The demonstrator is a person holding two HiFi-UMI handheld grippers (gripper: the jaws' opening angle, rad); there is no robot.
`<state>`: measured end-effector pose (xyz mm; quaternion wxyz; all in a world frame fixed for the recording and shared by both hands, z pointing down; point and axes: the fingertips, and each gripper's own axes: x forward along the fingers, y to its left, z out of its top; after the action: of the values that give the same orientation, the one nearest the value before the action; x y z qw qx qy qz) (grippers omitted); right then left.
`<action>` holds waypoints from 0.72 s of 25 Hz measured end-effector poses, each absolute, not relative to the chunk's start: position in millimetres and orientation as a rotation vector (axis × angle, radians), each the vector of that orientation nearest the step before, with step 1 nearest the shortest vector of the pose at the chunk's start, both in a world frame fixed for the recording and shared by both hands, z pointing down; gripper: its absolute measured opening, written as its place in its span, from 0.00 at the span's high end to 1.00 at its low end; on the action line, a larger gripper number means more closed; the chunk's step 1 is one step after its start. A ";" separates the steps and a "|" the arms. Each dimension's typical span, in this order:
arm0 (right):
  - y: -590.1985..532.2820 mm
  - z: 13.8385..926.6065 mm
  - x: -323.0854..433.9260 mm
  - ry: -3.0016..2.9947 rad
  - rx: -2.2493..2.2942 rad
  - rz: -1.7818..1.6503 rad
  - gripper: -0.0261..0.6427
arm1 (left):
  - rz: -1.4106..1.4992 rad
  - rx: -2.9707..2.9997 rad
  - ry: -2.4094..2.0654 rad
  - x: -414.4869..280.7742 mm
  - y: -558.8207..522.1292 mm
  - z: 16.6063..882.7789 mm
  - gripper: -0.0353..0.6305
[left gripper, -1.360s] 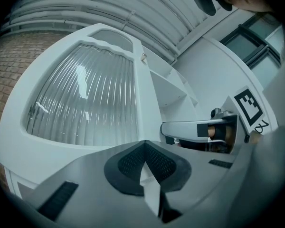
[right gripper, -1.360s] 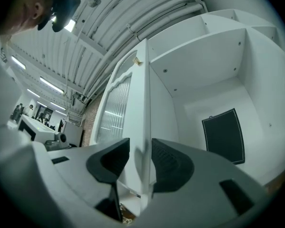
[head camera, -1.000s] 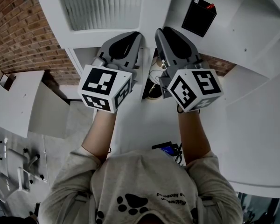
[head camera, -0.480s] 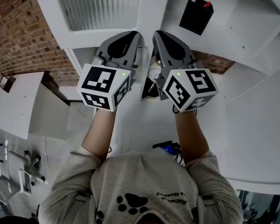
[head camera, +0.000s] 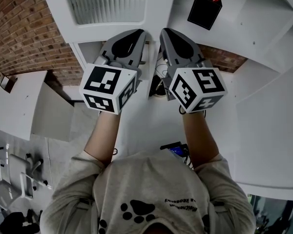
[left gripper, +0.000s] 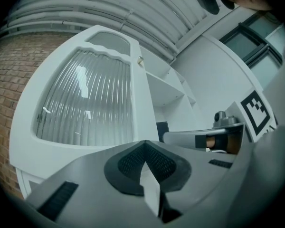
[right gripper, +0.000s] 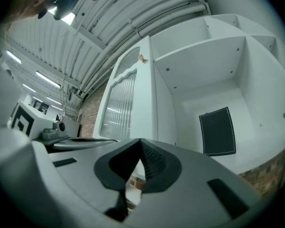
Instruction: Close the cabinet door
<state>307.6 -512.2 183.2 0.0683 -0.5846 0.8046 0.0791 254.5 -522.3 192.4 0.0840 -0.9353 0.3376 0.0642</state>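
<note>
Head view has the cabinet door (head camera: 107, 6) standing open at upper left, its ribbed pane just ahead of the left gripper (head camera: 139, 33). The right gripper (head camera: 166, 32) jaws, apart a second ago, are now together on nothing, like the left's. Both look set to push the door closed.

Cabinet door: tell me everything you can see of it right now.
The cabinet door is painted white and looks like wood. It has a large ribbed translucent pane under a wavy top rail, with a small arched pane above. A small catch sits near the top of its free edge. The door hangs upright and open, swung out to the left of the white shelves. No contact with it shows.
</note>
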 end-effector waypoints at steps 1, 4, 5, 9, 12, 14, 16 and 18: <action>-509.3 182.6 306.1 2.422 -1.764 0.245 0.93 | 0.192 -2.789 1.008 252.9 -519.1 191.7 0.94; -497.1 180.5 301.9 2.414 -1.757 0.247 0.93 | 0.188 -2.783 1.007 249.7 -506.5 191.1 0.94; -492.3 179.4 300.5 2.409 -1.755 0.249 0.93 | 0.188 -2.783 1.006 248.6 -501.8 190.6 0.94; -469.3 176.5 294.7 2.393 -1.769 0.278 0.93 | 0.219 -2.773 1.015 240.7 -481.0 186.3 0.94; -451.4 178.9 292.1 2.384 -1.789 0.315 0.93 | 0.234 -2.768 1.015 237.9 -463.6 186.9 0.94; -441.1 182.1 289.4 2.382 -1.792 0.327 0.93 | 0.235 -2.766 1.018 236.2 -453.4 189.1 0.94; -431.9 185.1 285.8 2.382 -1.786 0.322 0.93 | 0.240 -2.759 1.027 232.2 -444.4 190.4 0.94; -423.9 186.8 282.9 2.381 -1.776 0.308 0.93 | 0.248 -2.748 1.043 226.9 -437.3 190.5 0.94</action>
<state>282.9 -423.9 186.8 0.0777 -0.5929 0.7949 0.1027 226.9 -437.3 190.5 0.0958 -0.9274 0.3518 0.0836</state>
